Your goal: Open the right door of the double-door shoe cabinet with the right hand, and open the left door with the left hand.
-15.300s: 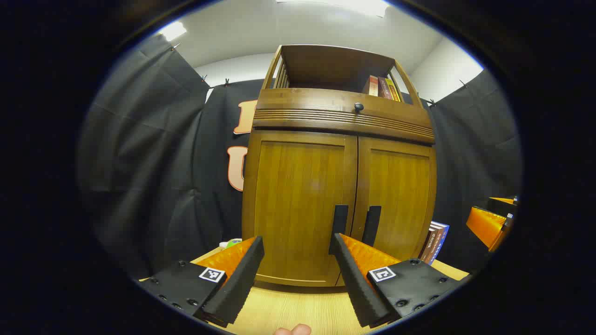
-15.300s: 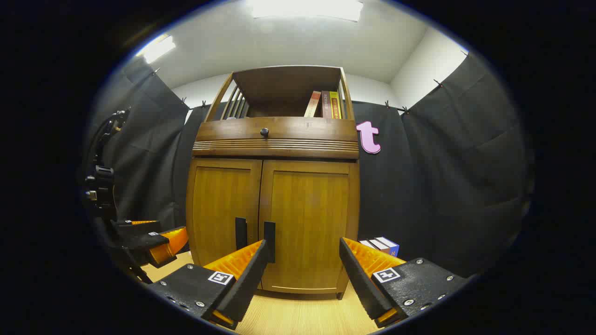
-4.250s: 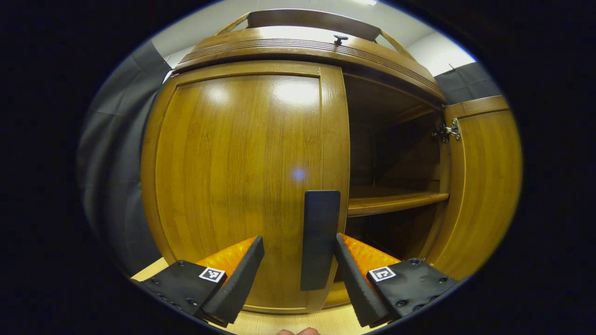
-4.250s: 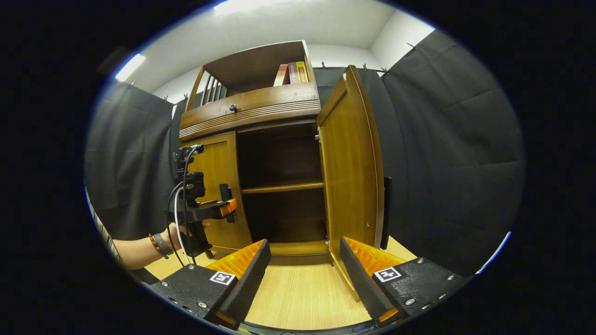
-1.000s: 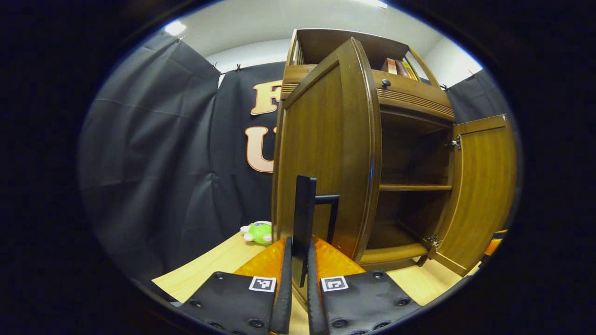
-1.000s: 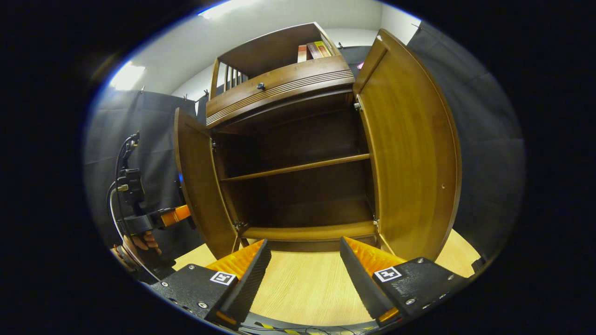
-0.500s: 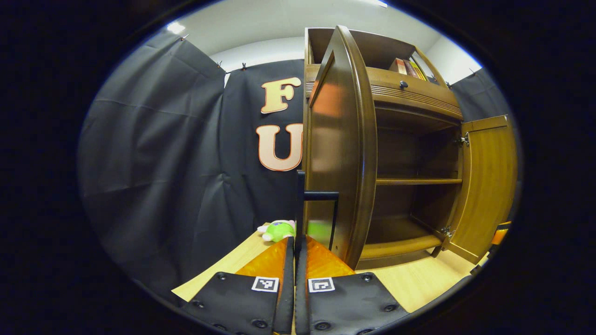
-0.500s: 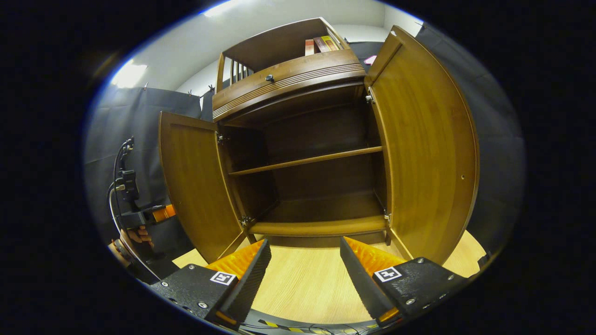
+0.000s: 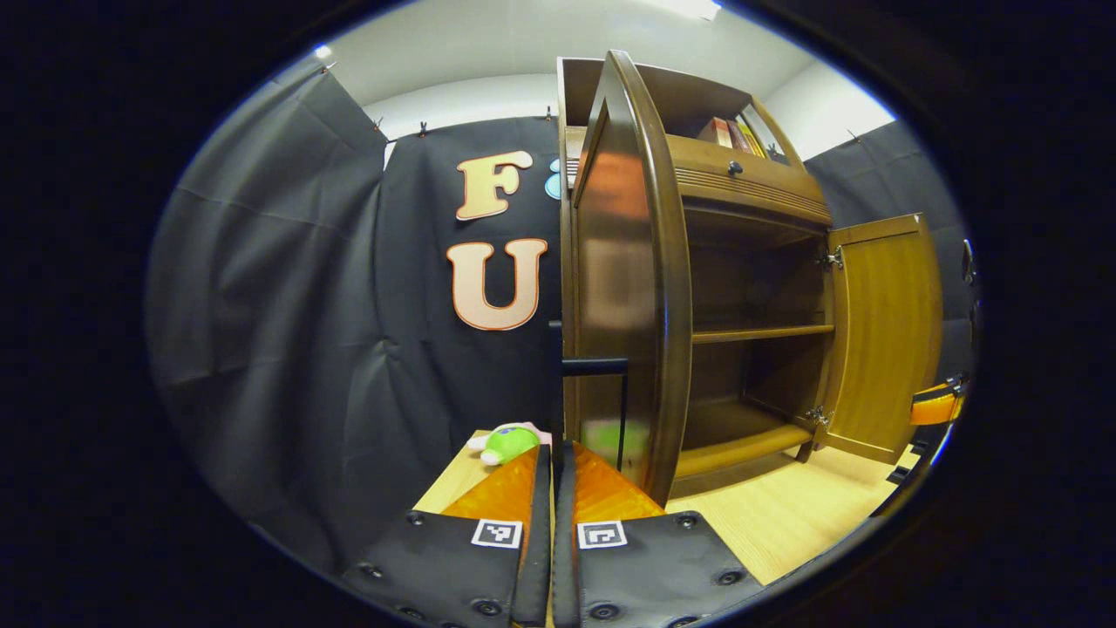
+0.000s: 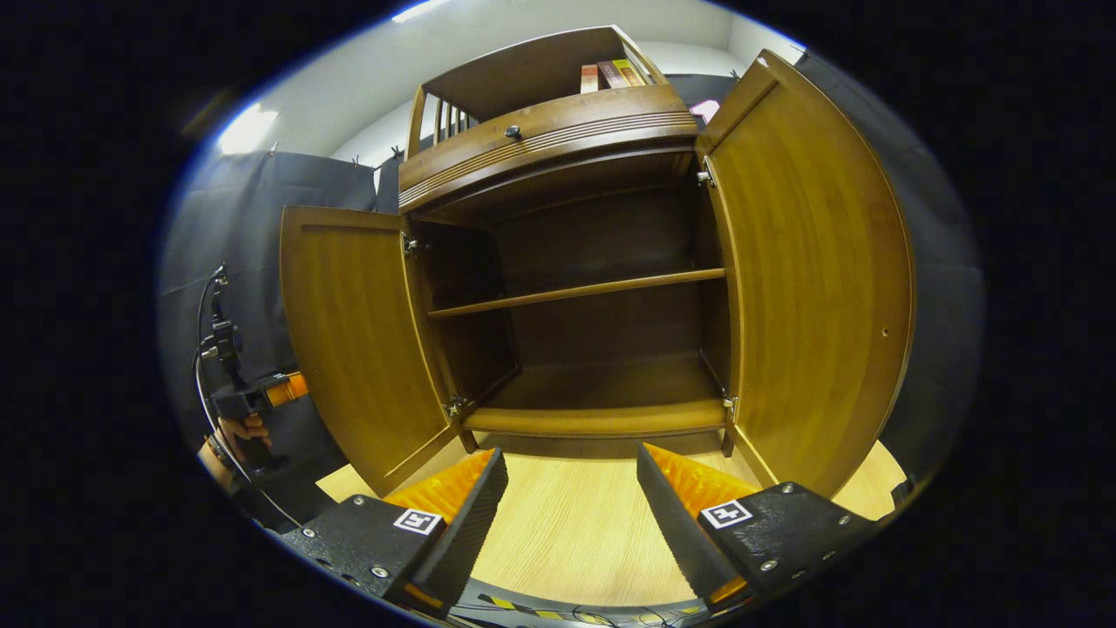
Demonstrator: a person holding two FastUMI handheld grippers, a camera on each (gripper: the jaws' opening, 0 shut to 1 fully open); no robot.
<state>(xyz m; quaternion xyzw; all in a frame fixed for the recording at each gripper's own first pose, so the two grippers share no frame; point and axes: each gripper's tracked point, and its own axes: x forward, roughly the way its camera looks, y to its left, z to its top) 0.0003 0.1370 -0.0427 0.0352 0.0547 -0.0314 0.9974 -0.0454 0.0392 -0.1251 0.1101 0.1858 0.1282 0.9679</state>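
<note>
L gripper [image 9: 553, 488] is clamped flat on the left door's black handle [image 9: 558, 384]; door [image 9: 623, 288] stands swung wide. Solid wood, stiff on its hinges, I'd say, so I grip the handle only. R gripper [image 10: 571, 497] gapes empty; right door [image 10: 811, 288] wide open.

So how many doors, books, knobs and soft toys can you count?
Doors: 2, the left door and the right door, both open
Books on top of the cabinet: 3
Knob: 1
Green soft toy: 1
Total: 7
</note>
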